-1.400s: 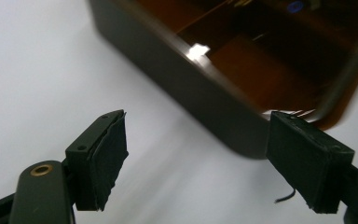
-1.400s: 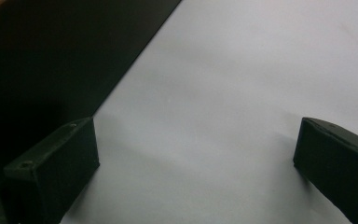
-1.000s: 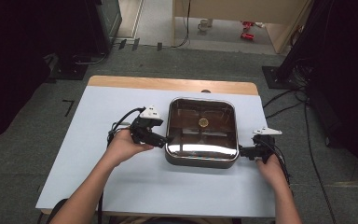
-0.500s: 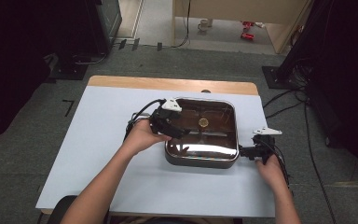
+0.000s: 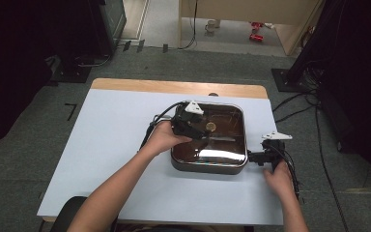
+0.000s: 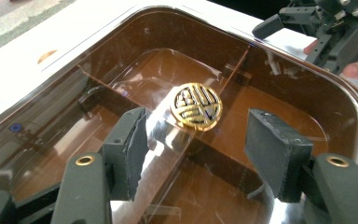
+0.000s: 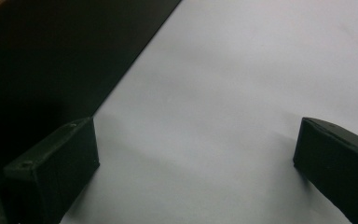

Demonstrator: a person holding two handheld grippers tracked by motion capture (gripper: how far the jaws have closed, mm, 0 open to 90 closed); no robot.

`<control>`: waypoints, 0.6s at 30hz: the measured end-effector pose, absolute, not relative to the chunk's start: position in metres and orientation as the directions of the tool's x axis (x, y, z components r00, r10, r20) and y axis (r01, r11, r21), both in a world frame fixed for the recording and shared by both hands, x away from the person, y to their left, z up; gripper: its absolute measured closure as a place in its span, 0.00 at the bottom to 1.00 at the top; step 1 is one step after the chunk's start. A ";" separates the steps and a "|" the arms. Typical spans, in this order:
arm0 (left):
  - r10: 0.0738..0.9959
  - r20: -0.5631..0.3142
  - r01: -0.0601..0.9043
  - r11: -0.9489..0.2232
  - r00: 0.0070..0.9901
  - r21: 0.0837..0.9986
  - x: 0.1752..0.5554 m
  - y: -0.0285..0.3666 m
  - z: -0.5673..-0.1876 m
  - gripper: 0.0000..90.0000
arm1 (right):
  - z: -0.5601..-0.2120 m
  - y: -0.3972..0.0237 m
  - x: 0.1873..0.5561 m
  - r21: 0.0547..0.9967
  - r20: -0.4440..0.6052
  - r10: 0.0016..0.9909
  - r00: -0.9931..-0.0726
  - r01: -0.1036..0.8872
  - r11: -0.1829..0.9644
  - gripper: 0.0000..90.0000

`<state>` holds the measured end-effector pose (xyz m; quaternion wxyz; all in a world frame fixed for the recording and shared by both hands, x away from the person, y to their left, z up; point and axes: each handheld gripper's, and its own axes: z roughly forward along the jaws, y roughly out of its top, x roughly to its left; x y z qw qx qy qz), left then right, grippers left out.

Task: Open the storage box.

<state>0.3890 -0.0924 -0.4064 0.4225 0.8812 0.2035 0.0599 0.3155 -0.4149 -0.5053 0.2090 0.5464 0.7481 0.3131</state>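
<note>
the brown box (image 5: pixel 208 137) with its clear lid sits on the pale surface (image 5: pixel 111 145) a little toward three o'clock from its middle, and the work in hand looks to be taking that lid off by its round gold knob (image 6: pixel 196 105). the left tongs (image 5: pixel 200 131) hang over the lid with the knob lying just ahead of the gap between the pads; the jaws have just been closing and stand part open, with nothing pressed between them yet. to do this step well, i would carry the left tongs a touch further toward twelve o'clock in the left gripper view, so the knob sits squarely between the pads rather than beyond their tips, and only then finish closing. the knob looks flat and thin, so the pads should probably come low, close to the lid, and take it by its edge; a high or off-centre pinch may slip off the smooth metal. the right tongs (image 5: pixel 252 157) rest at the box's three o'clock side, near its lower corner, jaws wide apart with only bare surface between them in the right gripper view. they would do well to steady the base there while the lid is lifted straight up, so the box does not slide or tip.
</note>
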 end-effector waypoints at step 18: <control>0.408 -0.034 0.289 -0.582 0.912 0.761 0.394 -0.117 -0.430 0.64 | -0.505 -0.415 0.316 0.697 0.028 0.948 -0.318 0.686 0.210 0.00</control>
